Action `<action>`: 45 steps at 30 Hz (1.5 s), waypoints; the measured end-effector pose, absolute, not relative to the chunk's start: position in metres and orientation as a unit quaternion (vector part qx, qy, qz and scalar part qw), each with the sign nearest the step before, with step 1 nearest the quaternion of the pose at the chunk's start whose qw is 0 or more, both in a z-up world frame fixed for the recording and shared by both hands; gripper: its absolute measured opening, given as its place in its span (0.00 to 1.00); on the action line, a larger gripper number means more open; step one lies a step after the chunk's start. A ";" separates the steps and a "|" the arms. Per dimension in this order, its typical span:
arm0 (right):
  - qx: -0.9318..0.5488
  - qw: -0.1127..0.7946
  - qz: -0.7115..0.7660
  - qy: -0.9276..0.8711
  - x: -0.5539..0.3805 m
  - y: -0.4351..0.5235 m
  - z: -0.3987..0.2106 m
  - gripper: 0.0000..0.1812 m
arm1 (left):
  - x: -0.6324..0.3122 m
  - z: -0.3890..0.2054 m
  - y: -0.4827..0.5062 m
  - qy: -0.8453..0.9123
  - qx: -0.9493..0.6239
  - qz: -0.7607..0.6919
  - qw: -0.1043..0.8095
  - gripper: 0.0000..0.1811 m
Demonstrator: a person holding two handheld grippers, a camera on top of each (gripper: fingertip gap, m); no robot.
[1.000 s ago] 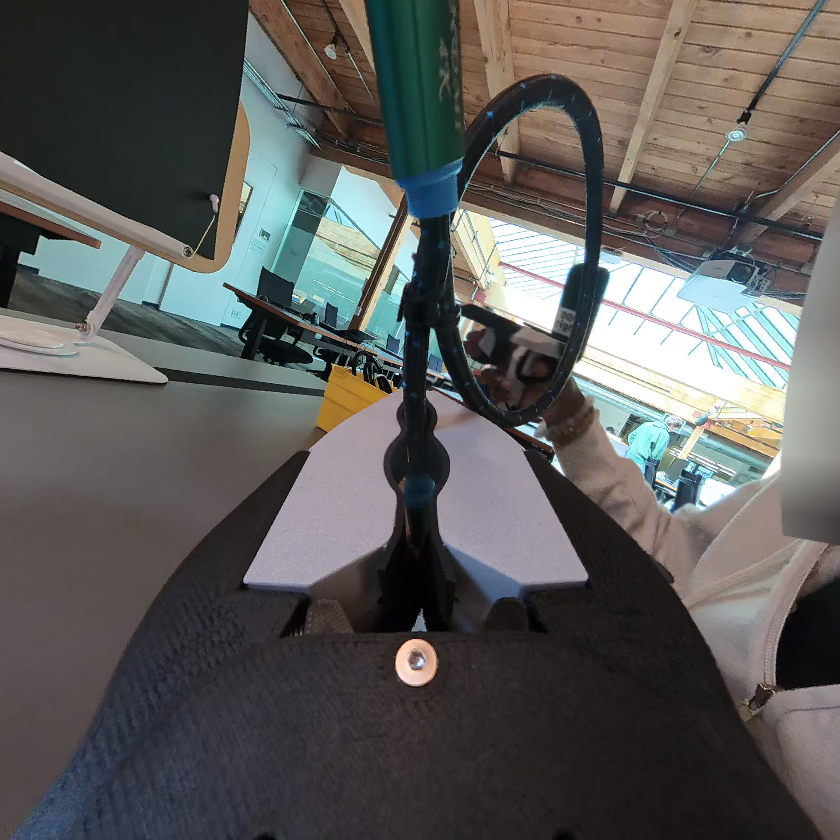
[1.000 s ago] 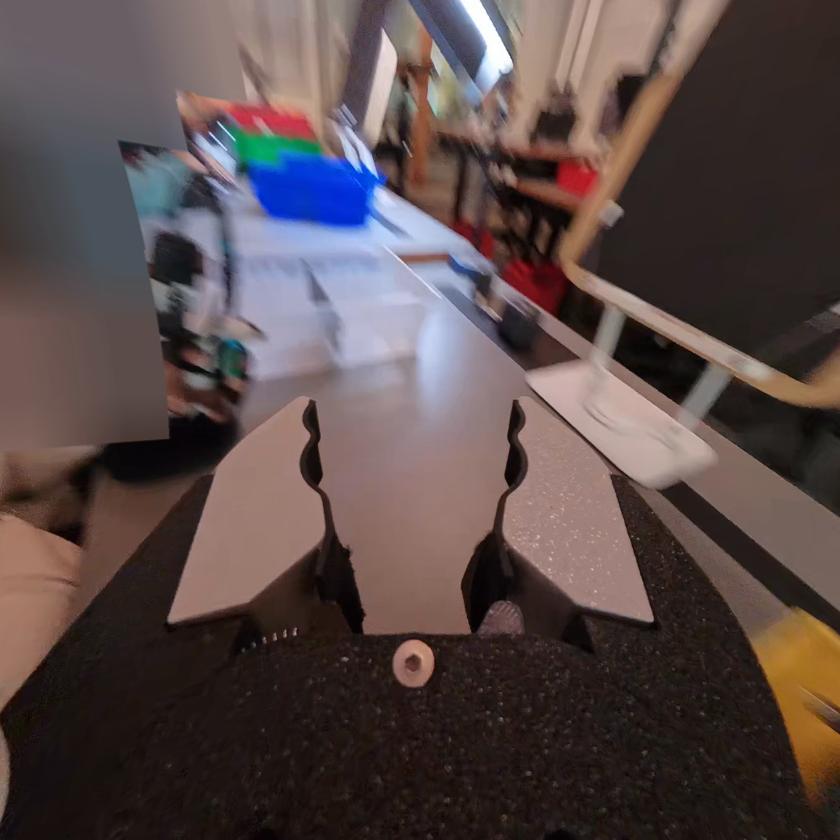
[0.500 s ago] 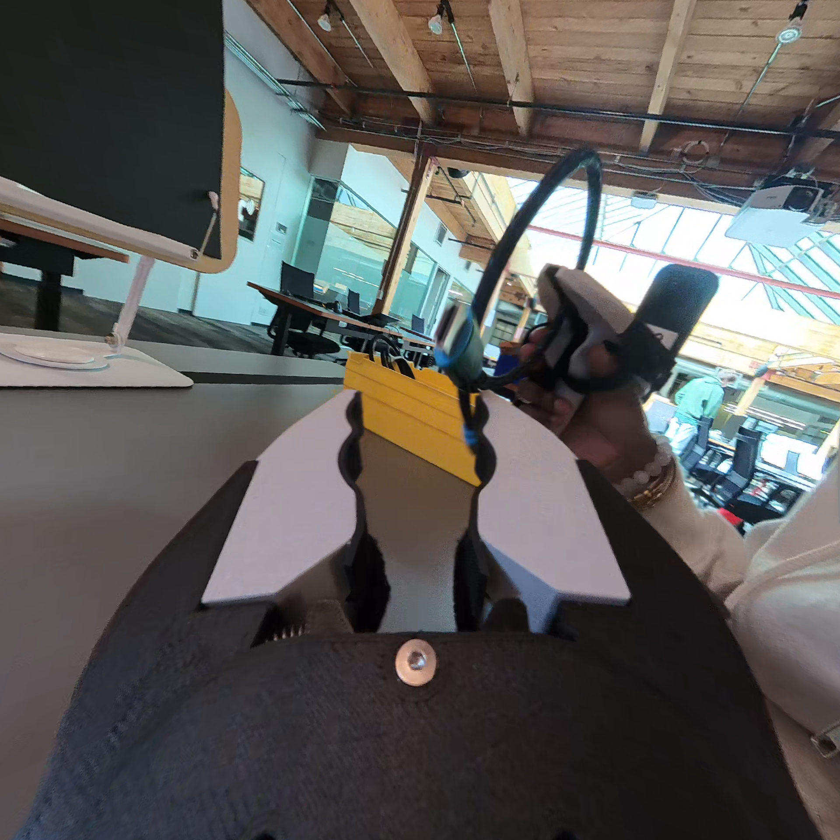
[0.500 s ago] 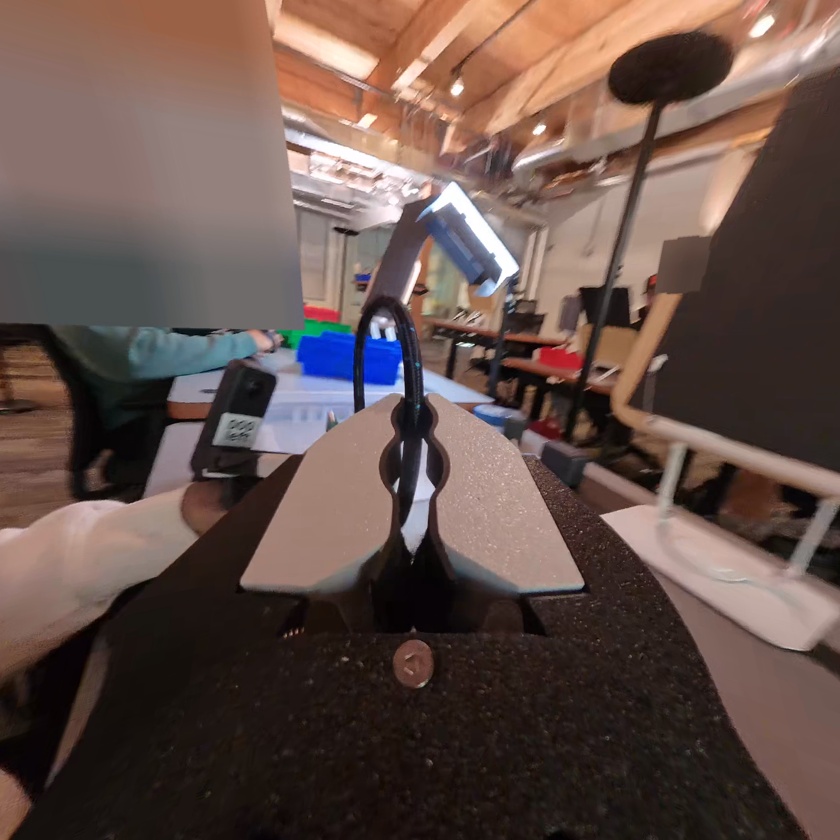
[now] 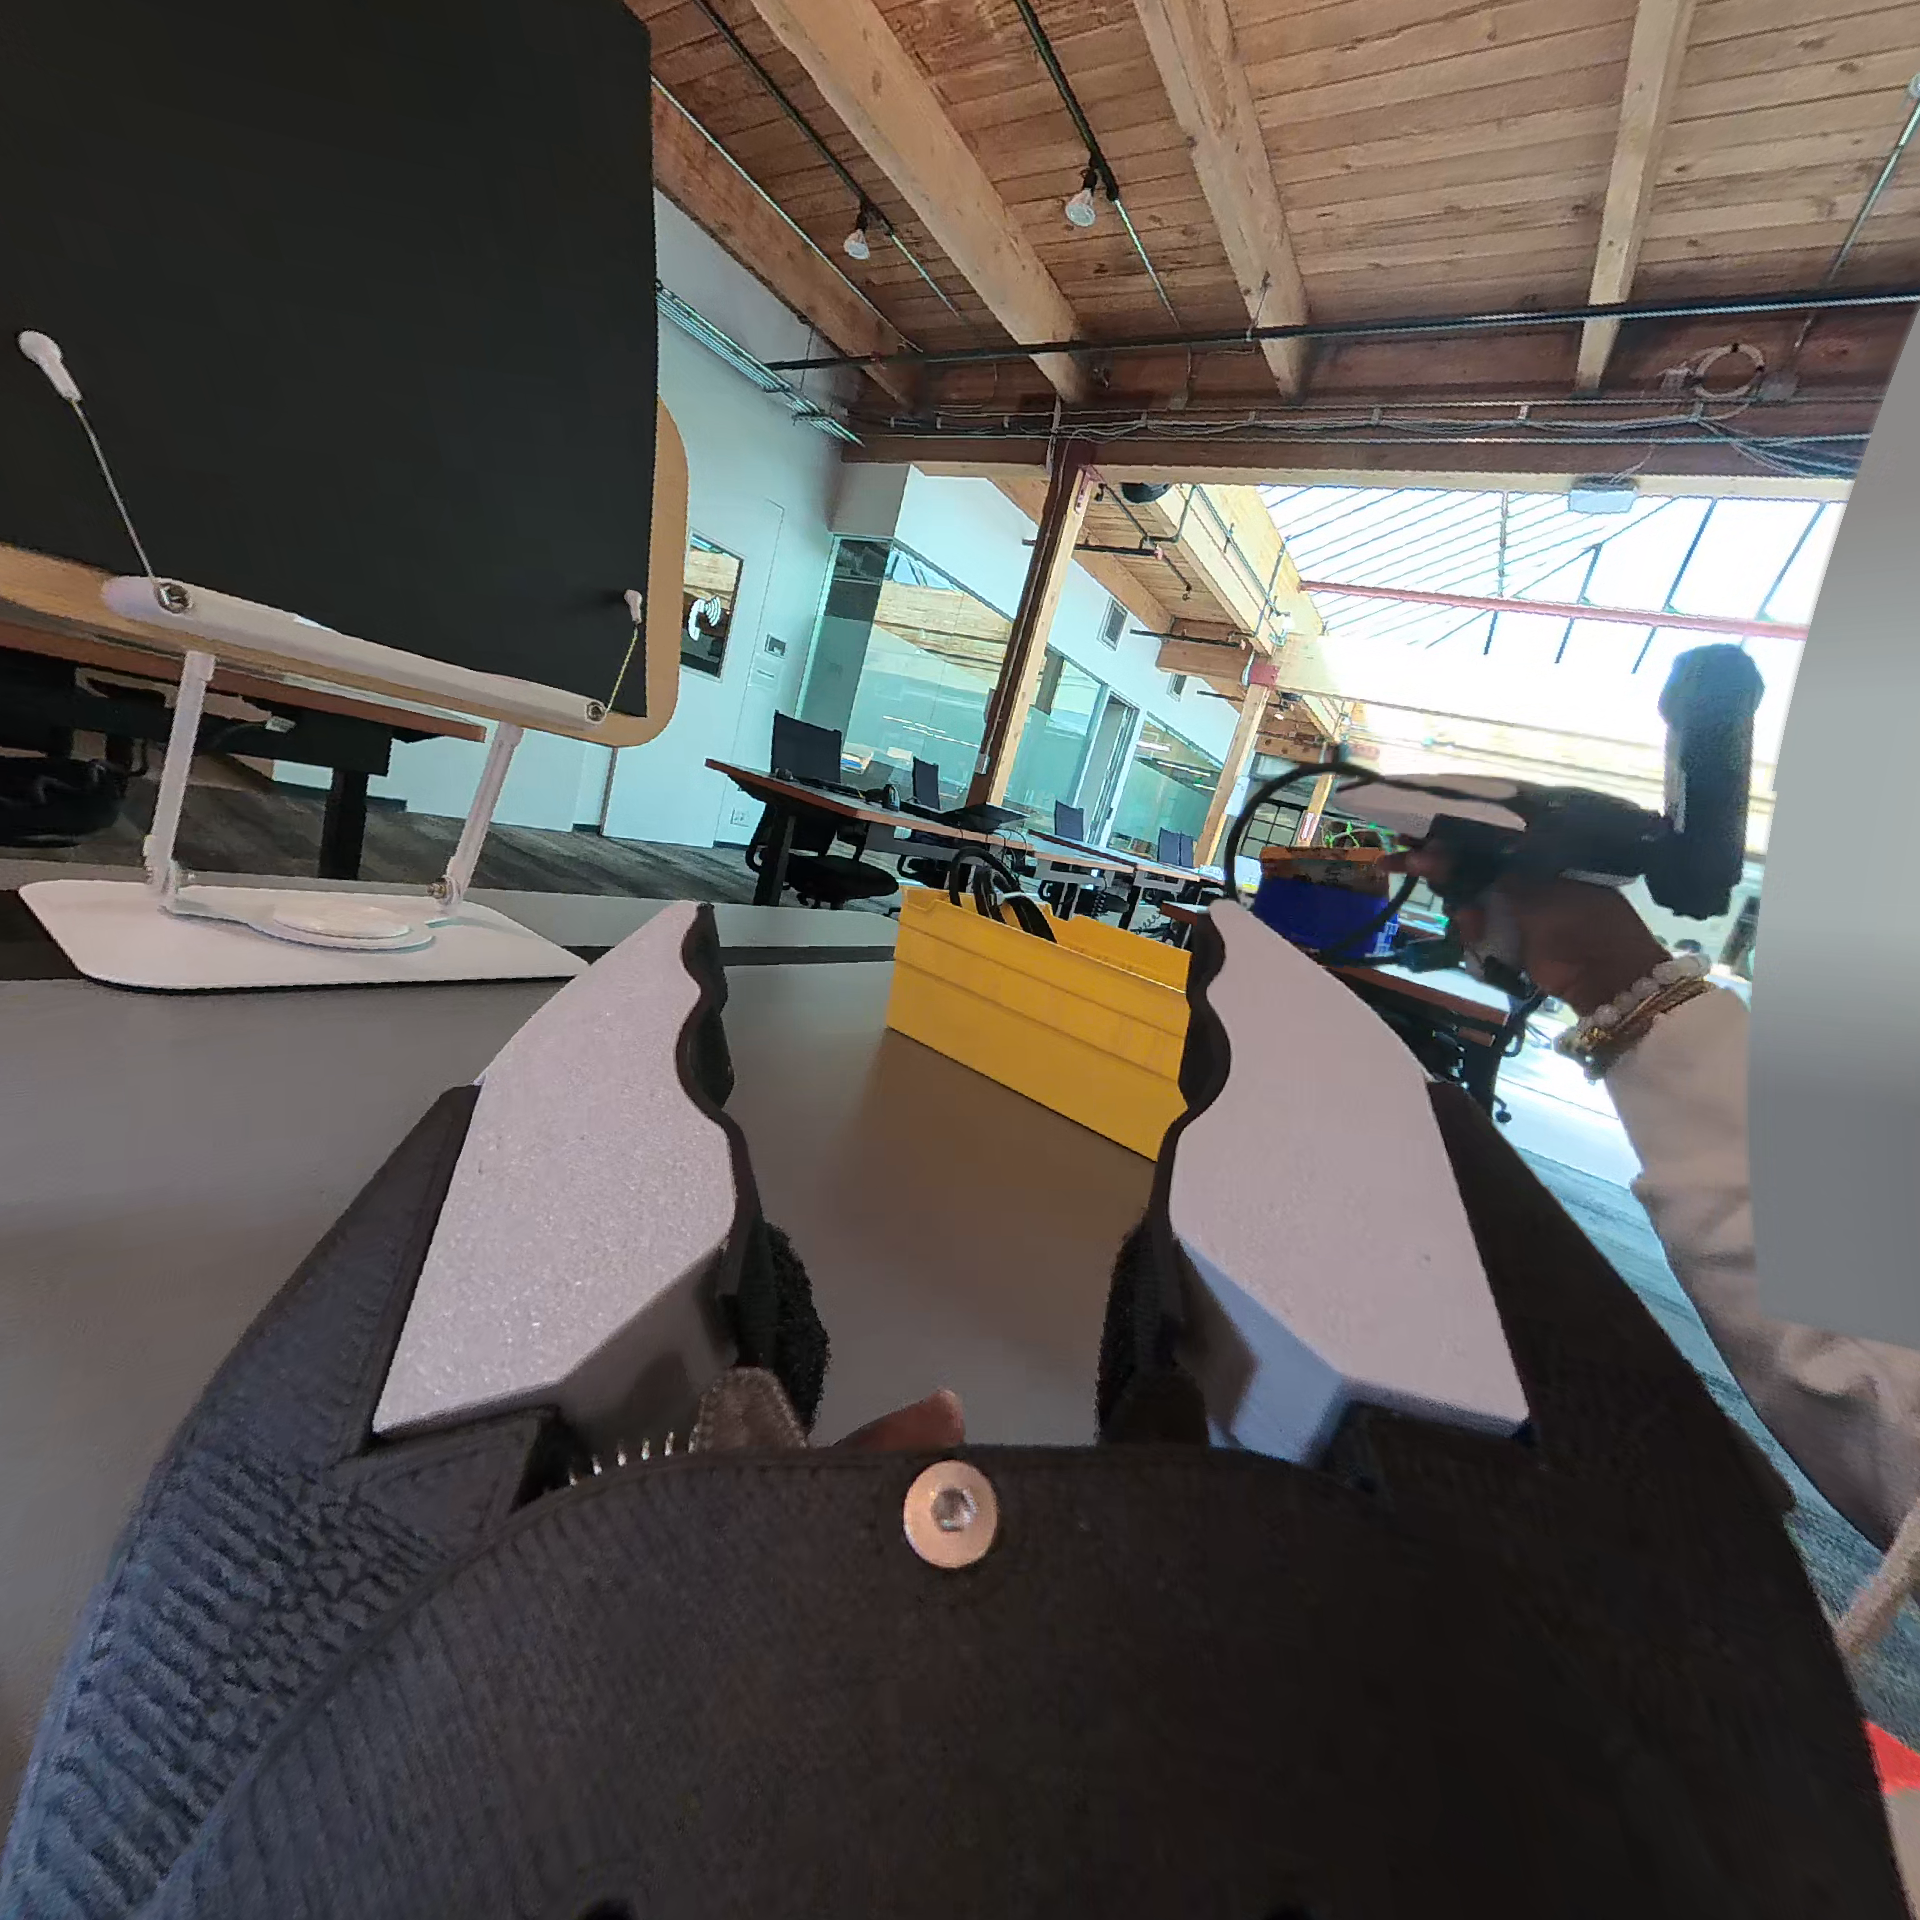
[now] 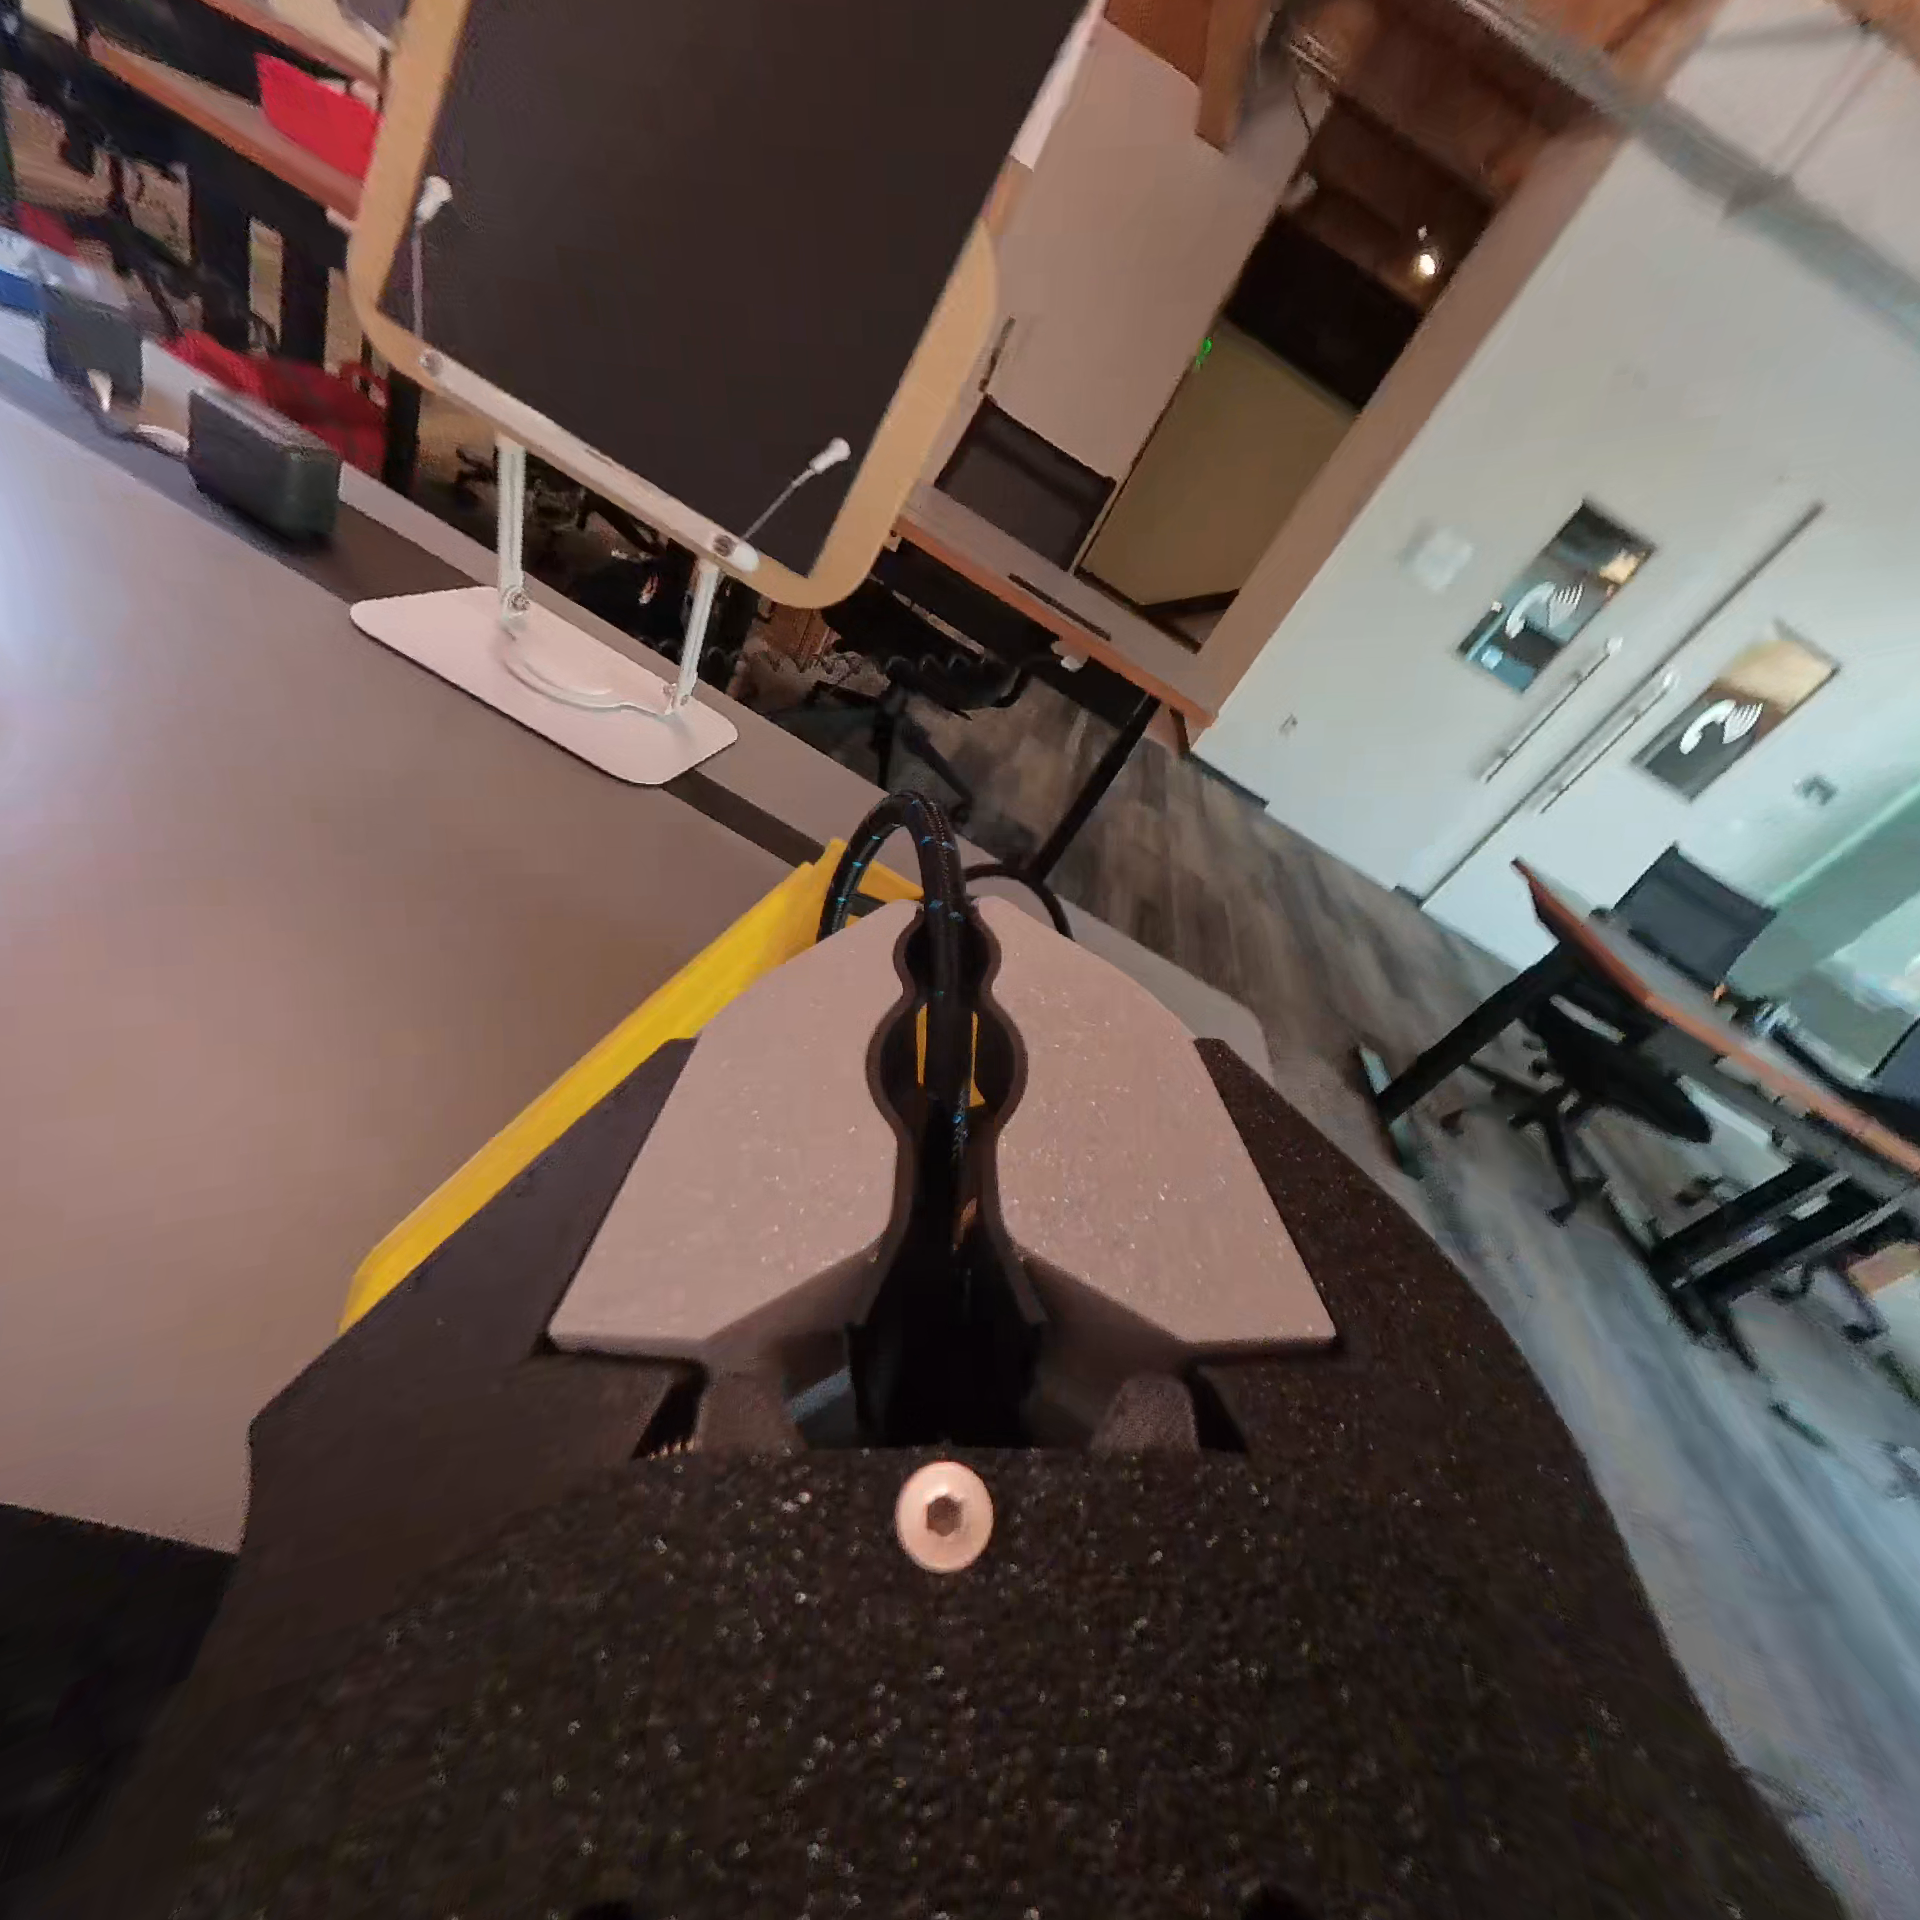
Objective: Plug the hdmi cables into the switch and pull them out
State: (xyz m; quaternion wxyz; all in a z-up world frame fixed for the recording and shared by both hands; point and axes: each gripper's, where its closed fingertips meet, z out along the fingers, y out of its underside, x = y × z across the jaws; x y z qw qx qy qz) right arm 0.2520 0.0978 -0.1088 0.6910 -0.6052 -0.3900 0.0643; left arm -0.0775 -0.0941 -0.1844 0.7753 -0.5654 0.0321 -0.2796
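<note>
My left gripper (image 5: 951, 940) is open and empty, low over the grey table (image 5: 208, 1143). My right gripper (image 6: 948, 920) is shut on a black braided HDMI cable (image 6: 930, 852) with blue flecks, which loops up and over past the fingertips above the yellow bin (image 6: 623, 1049). In the left wrist view the right gripper (image 5: 1475, 821) is held in a hand at the right, above and beyond the yellow bin (image 5: 1029, 1008), with the cable loop (image 5: 1242, 831) hanging from it. Black cables (image 5: 987, 883) stick out of the bin. The switch is not in view.
A black board on a white stand (image 5: 301, 925) sits at the table's far left, also in the right wrist view (image 6: 582, 675). A dark case (image 6: 260, 478) lies at the table's far edge. A sleeved arm with bracelets (image 5: 1631, 1008) is on the right. Office desks and chairs stand beyond.
The left gripper let go of the cable and opened wide. The right gripper shut on the cable and carried it away toward the yellow bin.
</note>
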 end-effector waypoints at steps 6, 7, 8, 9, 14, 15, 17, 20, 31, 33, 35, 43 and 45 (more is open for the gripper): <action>-0.690 0.640 0.229 -0.248 0.272 0.131 -0.150 0.03 | -0.076 -0.187 -0.093 0.036 -0.573 -0.276 0.771 0.47; -0.718 0.617 0.227 -0.227 0.279 0.140 -0.165 0.06 | -0.075 -0.187 -0.093 0.037 -0.574 -0.274 0.771 0.46; -0.741 0.603 0.206 -0.211 0.288 0.150 -0.178 0.11 | -0.075 -0.188 -0.093 0.039 -0.574 -0.272 0.771 0.46; -0.756 0.596 0.179 -0.203 0.297 0.157 -0.187 0.16 | -0.075 -0.188 -0.093 0.040 -0.574 -0.271 0.771 0.46; -0.731 0.646 0.081 -0.204 0.314 0.155 -0.180 0.32 | -0.074 -0.188 -0.093 0.046 -0.575 -0.262 0.773 0.46; -0.714 0.664 0.069 -0.211 0.312 0.150 -0.172 0.37 | -0.073 -0.187 -0.093 0.048 -0.574 -0.261 0.775 0.46; -0.668 0.708 0.046 -0.224 0.305 0.135 -0.154 0.46 | -0.073 -0.184 -0.095 0.053 -0.568 -0.255 0.781 0.46; -0.594 0.768 0.023 -0.238 0.289 0.106 -0.129 0.56 | -0.077 -0.180 -0.099 0.061 -0.563 -0.217 0.795 0.39; -0.678 0.648 0.098 -0.333 0.214 0.081 -0.173 0.80 | -0.111 -0.130 -0.135 0.082 -0.544 0.103 0.829 0.37; -0.698 0.611 0.069 -0.368 0.209 0.080 -0.192 0.79 | -0.133 -0.122 -0.142 0.069 -0.587 0.154 0.792 0.52; -0.714 0.578 0.063 -0.390 0.203 0.079 -0.207 0.78 | -0.153 -0.122 -0.152 0.047 -0.634 0.152 0.756 0.59; -0.745 0.518 0.085 -0.411 0.167 0.085 -0.255 0.60 | -0.195 -0.213 -0.157 -0.006 -0.787 0.120 0.606 0.50; -0.743 0.508 0.079 -0.429 0.160 0.085 -0.267 0.56 | -0.197 -0.231 -0.150 -0.002 -0.803 0.129 0.581 0.46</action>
